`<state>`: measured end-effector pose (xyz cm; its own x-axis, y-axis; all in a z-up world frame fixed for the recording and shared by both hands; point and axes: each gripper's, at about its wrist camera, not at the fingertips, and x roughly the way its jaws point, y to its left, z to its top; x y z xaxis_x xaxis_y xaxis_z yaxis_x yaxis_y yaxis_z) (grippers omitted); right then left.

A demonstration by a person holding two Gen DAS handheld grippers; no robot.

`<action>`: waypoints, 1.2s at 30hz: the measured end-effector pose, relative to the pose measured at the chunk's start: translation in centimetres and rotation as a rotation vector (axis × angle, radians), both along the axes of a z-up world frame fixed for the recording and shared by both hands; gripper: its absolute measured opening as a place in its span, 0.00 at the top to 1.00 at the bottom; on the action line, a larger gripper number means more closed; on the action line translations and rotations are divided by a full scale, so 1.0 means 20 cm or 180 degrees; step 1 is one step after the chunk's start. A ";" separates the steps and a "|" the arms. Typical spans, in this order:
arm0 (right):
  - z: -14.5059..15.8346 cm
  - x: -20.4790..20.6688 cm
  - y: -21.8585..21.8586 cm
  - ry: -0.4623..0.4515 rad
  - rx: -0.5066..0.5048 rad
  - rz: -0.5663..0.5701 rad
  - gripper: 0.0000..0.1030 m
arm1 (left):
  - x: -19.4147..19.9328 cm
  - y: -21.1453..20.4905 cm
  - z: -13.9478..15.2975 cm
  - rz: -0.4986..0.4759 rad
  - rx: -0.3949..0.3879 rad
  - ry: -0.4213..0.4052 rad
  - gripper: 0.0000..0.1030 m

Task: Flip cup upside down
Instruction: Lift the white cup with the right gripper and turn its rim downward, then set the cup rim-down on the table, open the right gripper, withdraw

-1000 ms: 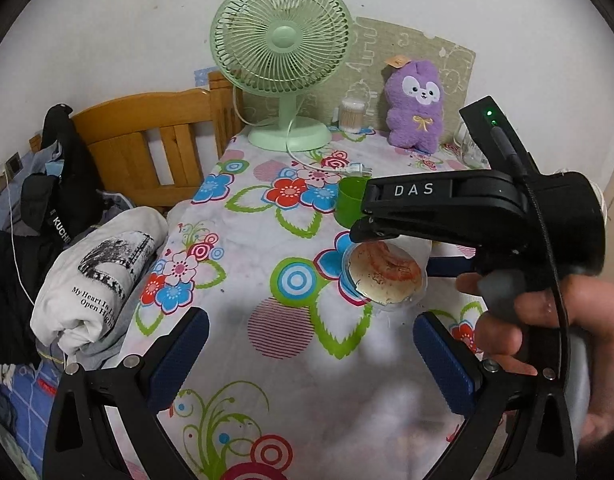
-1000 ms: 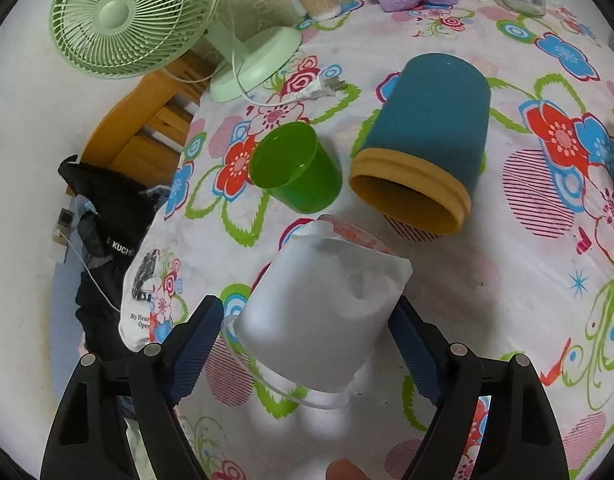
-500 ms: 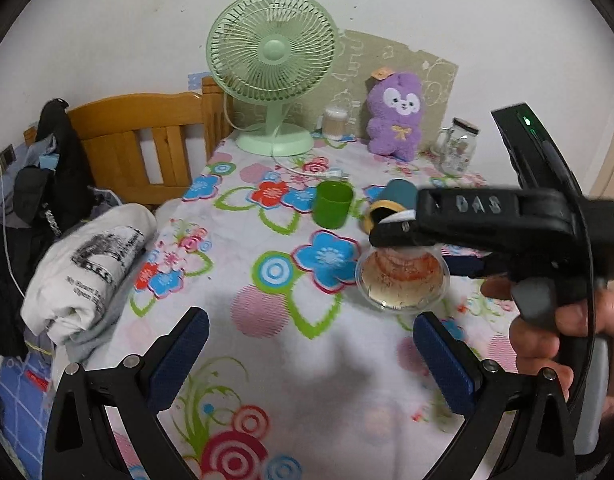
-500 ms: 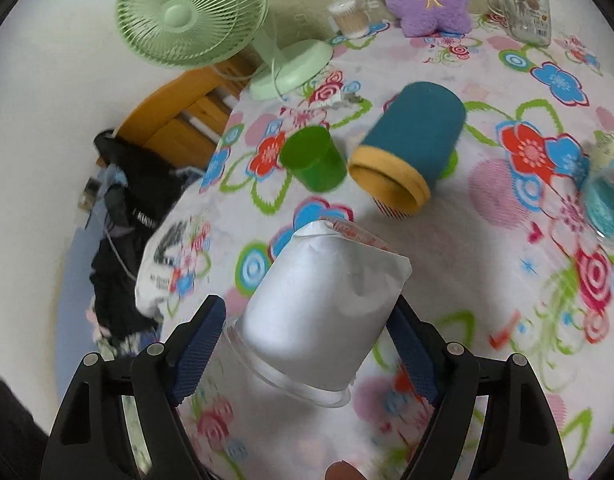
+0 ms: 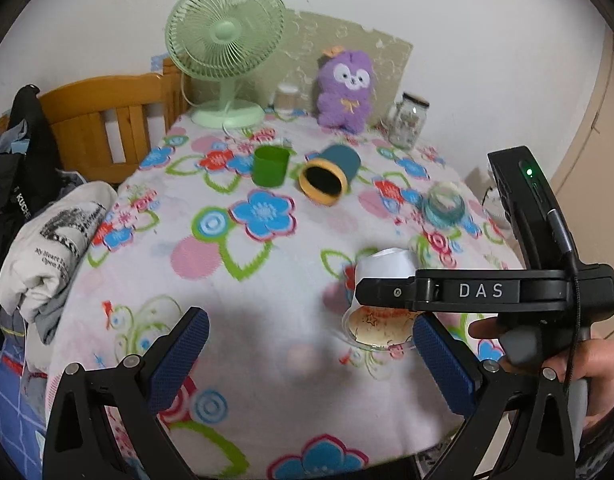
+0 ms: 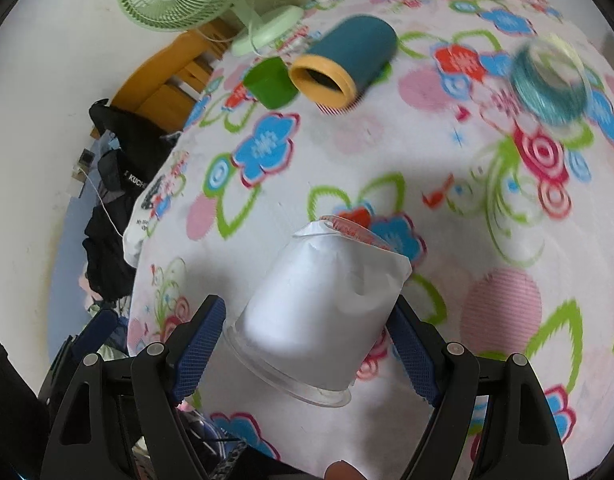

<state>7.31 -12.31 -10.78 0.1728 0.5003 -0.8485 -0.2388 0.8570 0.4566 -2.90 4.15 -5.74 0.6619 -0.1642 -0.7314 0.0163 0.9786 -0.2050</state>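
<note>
My right gripper [image 6: 307, 344] is shut on a clear plastic cup with a white label [image 6: 327, 300]. The cup is tilted, its wide mouth toward the camera and its base pointing away, held above the floral tablecloth [image 6: 427, 168]. In the left wrist view the same cup [image 5: 387, 280] sits under the right gripper's black body [image 5: 467, 292] at the near right of the table. My left gripper [image 5: 307, 348] is open and empty, hovering over the near part of the table.
A green cup [image 5: 270, 166] stands mid-table. A teal tumbler with an orange rim [image 5: 331, 174] lies on its side next to it. A small glass [image 5: 443, 204] is at the right. A fan [image 5: 225, 56], a purple plush [image 5: 347, 92] and a jar [image 5: 407, 124] stand at the back.
Both grippers have pulled back toward the near edge of the table. The right gripper carried the cup with it, away from the green cup and tumbler. The left gripper stayed open.
</note>
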 end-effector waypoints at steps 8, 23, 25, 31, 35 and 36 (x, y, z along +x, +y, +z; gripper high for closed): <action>-0.02 -0.02 -0.01 0.0018 0.0030 0.0038 0.18 | -0.04 -0.08 -0.04 -0.0049 0.0071 0.0111 0.00; 0.04 -0.03 0.00 -0.0035 -0.0017 0.0156 0.09 | -0.05 -0.12 -0.01 -0.0063 0.0093 0.0089 0.00; 0.05 -0.03 -0.02 -0.0058 -0.0006 0.0149 0.08 | -0.05 -0.13 0.00 -0.0072 0.0098 0.0079 0.00; 0.10 -0.04 -0.11 -0.0155 0.0095 0.0068 0.08 | -0.03 -0.15 0.01 -0.0098 0.0111 0.0087 0.00; 0.12 -0.04 -0.19 -0.0194 0.0111 -0.0030 0.08 | -0.01 -0.17 0.01 -0.0098 0.0138 0.0108 0.00; 0.12 -0.04 -0.22 -0.0192 0.0128 -0.0051 0.08 | -0.01 -0.18 0.01 -0.0106 0.0138 0.0106 0.00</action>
<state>6.48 -16.68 -8.35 0.2312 0.5305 -0.8155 -0.2534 0.8421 0.4760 -3.01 0.61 -5.47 0.6317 -0.1534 -0.7599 0.0428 0.9856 -0.1635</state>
